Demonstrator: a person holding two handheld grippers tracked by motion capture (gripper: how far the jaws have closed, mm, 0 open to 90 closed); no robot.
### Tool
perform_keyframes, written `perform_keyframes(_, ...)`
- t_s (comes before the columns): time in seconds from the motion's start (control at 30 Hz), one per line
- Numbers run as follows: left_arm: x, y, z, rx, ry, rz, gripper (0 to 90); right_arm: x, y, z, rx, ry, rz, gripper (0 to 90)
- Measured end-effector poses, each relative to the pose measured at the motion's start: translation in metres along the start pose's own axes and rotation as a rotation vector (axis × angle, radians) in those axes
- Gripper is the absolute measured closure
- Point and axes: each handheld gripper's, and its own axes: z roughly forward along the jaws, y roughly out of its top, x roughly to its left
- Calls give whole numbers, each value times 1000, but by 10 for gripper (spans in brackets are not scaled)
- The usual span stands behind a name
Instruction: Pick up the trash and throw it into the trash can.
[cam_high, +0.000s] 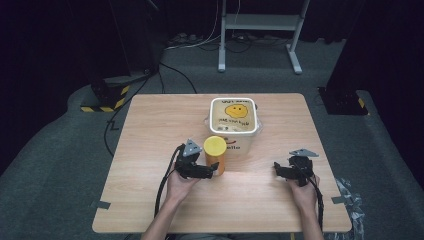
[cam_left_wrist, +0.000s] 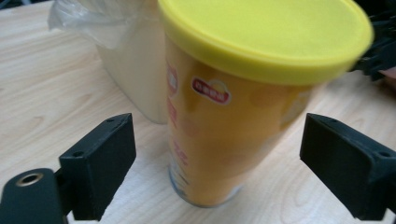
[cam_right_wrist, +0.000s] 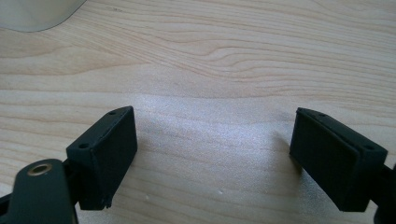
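An orange snack can with a yellow lid (cam_high: 216, 155) stands upright on the wooden table (cam_high: 150, 200), just in front of a white tub (cam_high: 234, 122). My left gripper (cam_high: 212, 169) is at the can's lower left side. In the left gripper view the can (cam_left_wrist: 224, 116) stands between the two black jaws with a gap on each side, so my left gripper (cam_left_wrist: 217, 154) is open around it. My right gripper (cam_high: 278, 169) rests low over the table at the right, open, with bare wood between its jaws (cam_right_wrist: 215, 154).
The white tub (cam_left_wrist: 130, 70) has a lid with a yellow smiley face and stands right behind the can. Bare wood stretches between the two hands and along the front edge. Dark carpet, cables and a metal frame (cam_high: 260, 22) lie beyond the table.
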Motion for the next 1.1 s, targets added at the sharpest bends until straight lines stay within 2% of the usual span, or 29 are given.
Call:
perform_keyframes(0.27,-4,5,8,-6,-22,4,166,0,0,0,1,1,0,146)
perform_keyframes(0.43,-6,5,8,-12,-17,14,239,0,0,0,-1,-1,-2,146)
perform_keyframes(0.6,-6,5,6,-8,-16,25,242,0,0,0,0,-1,0,146)
perform_keyframes(0.73,-5,6,3,-9,-14,57,244,0,0,0,0,-1,0,146)
perform_keyframes(0.77,-6,6,2,-7,-9,37,244,0,0,0,0,0,0,146)
perform_keyframes(0.83,-5,9,-1,-6,-7,54,245,0,0,0,1,0,0,146)
perform_keyframes(0.97,-5,13,-7,-20,-8,47,245,0,0,0,1,1,0,146)
perform_keyframes(1.1,1,20,-18,-40,-39,22,245,0,0,0,-1,-1,-1,146)
